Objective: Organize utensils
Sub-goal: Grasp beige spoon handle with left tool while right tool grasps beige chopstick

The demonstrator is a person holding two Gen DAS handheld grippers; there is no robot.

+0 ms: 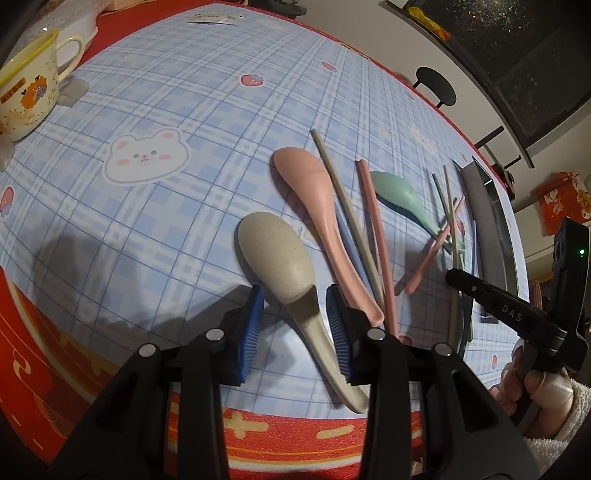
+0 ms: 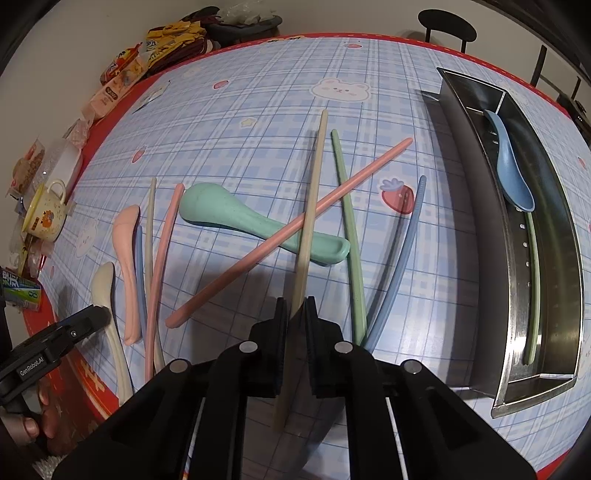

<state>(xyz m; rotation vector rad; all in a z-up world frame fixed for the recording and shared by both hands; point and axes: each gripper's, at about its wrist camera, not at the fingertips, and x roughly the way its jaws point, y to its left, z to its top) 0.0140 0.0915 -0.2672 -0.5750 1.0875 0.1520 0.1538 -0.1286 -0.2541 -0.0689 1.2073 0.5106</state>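
My left gripper is open, its blue pads on either side of the beige spoon, which lies on the checked tablecloth. A pink spoon and chopsticks lie just right of it. My right gripper is shut on a beige chopstick that crosses over a pink chopstick and the green spoon. Green and blue chopsticks lie to the right. The steel utensil tray holds a blue spoon and a green chopstick.
A cream mug stands at the table's far left. Snack packets crowd the far edge. The table's red border runs close below my left gripper. A black chair stands behind the table.
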